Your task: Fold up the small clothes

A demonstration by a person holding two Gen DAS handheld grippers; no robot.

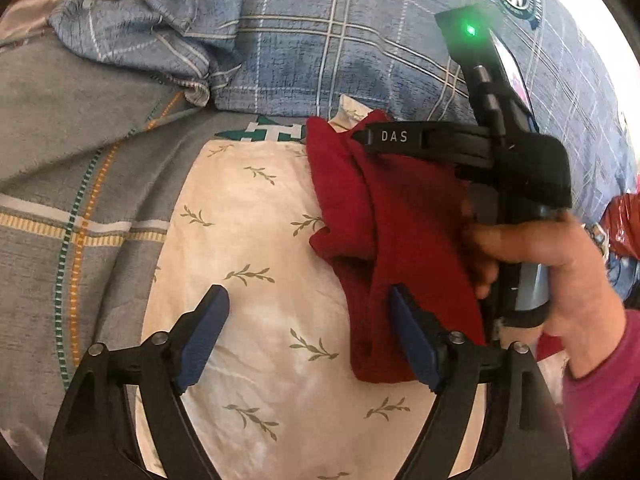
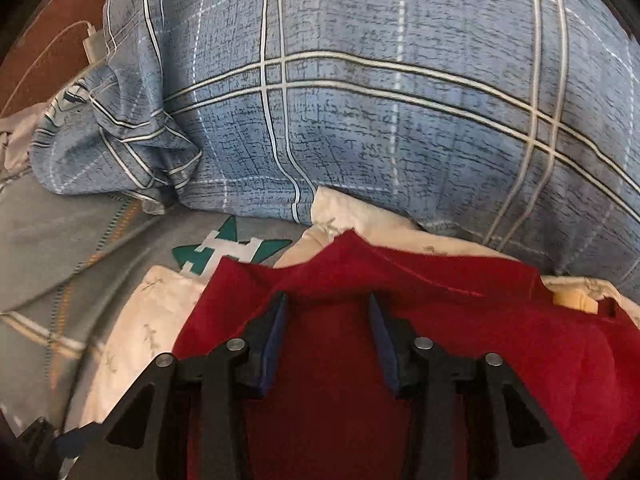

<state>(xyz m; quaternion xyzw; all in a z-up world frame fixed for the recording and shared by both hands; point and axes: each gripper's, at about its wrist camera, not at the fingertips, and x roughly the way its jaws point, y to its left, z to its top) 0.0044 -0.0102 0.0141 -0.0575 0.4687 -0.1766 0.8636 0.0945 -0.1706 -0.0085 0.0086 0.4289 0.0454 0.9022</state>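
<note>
We note the red cloth lying on the pillow, long axis along our left gripper, whose spread fingers straddle only its edge, while the right gripper, half-open and nearer, sits over it, pinching nothing.

A bed fills both views. A large blue plaid pillow lies at the far side. In front of it is a white cloth with leaf print, on a grey bedsheet with striped lines. Left of the pillow, a white charger rests on brown wood.
</note>
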